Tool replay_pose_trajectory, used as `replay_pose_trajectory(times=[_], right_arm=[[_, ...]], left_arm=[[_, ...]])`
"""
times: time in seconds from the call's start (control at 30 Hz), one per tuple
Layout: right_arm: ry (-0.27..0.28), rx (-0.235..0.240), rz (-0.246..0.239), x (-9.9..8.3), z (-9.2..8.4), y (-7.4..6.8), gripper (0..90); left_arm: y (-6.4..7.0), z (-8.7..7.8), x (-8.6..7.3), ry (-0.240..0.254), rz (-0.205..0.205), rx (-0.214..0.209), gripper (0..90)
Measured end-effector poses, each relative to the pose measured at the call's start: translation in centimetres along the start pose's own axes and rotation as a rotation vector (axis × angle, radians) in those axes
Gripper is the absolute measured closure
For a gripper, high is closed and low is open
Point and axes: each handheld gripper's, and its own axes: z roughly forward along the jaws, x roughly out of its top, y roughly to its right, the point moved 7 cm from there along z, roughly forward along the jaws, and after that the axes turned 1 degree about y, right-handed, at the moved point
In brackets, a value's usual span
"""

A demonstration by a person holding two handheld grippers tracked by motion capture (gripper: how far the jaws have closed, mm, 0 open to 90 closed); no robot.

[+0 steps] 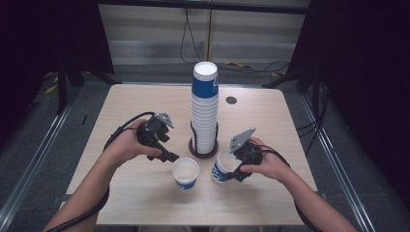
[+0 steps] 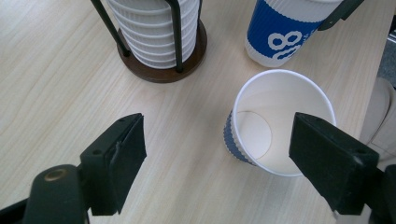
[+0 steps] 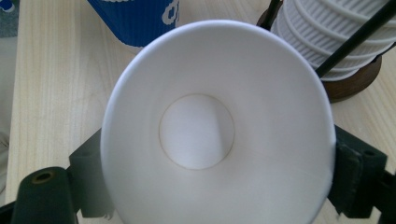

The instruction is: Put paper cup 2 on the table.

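Note:
A tall stack of white ribbed paper cups (image 1: 204,116), its top cup blue, stands in a black wire holder on a round brown base (image 2: 159,65) at the table's centre. In front of it an empty blue-sleeved cup (image 1: 185,173) (image 2: 275,121) stands upright. My left gripper (image 1: 170,157) (image 2: 224,158) hovers open just left of it, its right jaw over the rim, with no pad touching it. My right gripper (image 1: 232,166) (image 3: 222,182) is shut on a second blue-sleeved cup (image 1: 218,174) (image 3: 196,126), tilted, with a jaw on each side of its rim.
The light wooden table (image 1: 145,203) has a small dark grommet hole (image 1: 231,100) behind the stack. Cables lie on the floor beyond the far edge. Dark curtains flank both sides. Bare wood stretches left of my left hand and along the front edge.

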Motion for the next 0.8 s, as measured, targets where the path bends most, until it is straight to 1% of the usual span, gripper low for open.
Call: replay_pose_trajectory(times=[0.07,0.13,0.17,0.23,0.27,0.3,0.33,0.4,0.47,0.57,0.6,0.63,0.67,0.7,0.73,0.8], right_arm=[[0.001,-0.003,-0.002,-0.1,-0.1,0.0,13.7],[0.003,-0.006,0.005,-0.2,-0.2,0.0,13.7],[0.005,-0.008,0.006,-0.3,-0.3,0.1,13.7],[0.013,-0.007,0.015,-0.4,-0.4,0.2,13.7],[0.015,-0.004,0.02,-0.5,-0.4,0.1,13.7],[0.007,-0.001,0.019,-0.6,-0.4,0.0,13.6],[0.006,-0.006,0.008,-0.7,-0.5,0.0,13.6],[0.009,-0.005,0.022,-0.8,-0.6,0.0,13.6],[0.008,-0.019,0.01,-0.9,-0.7,0.1,13.7],[0.023,-0.01,0.023,-1.1,-0.7,0.0,13.6],[0.018,-0.011,0.013,-1.2,-0.6,0.0,13.4],[0.019,-0.01,0.017,-1.4,-0.6,0.0,13.5],[0.034,-0.012,0.016,-1.4,-0.7,-0.1,13.5],[0.035,-0.014,0.016,-1.5,-0.7,0.0,13.4],[0.044,-0.015,0.017,-1.5,-0.6,0.0,13.5],[0.052,-0.014,0.021,-1.6,-0.6,-0.1,13.4]], left_arm=[[0.0,0.0,0.0,0.002,0.0,-0.001,18.7],[0.1,0.0,-0.1,0.001,-0.003,0.001,18.7],[0.1,0.0,-0.1,0.008,-0.011,0.001,18.7],[0.1,-0.1,-0.1,0.0,-0.005,0.002,18.7],[0.1,0.0,-0.1,0.006,-0.012,0.002,18.7],[0.1,-0.1,-0.1,0.001,-0.004,0.001,18.7],[0.1,0.0,-0.1,-0.001,-0.003,0.001,18.7],[0.1,0.0,0.0,0.0,0.006,0.0,18.7],[0.1,0.0,0.1,0.003,0.002,0.001,18.7],[0.1,0.1,0.1,-0.005,0.012,-0.001,18.7],[0.2,0.2,0.1,0.004,-0.004,-0.001,18.7],[0.2,0.3,0.1,0.007,-0.012,0.002,18.7],[0.1,0.2,0.0,-0.005,0.008,-0.001,18.7],[0.2,0.3,0.1,0.006,-0.01,-0.001,18.7],[0.2,0.3,0.0,-0.001,0.001,-0.003,18.7],[0.2,0.4,0.0,0.001,-0.003,-0.004,18.7]])
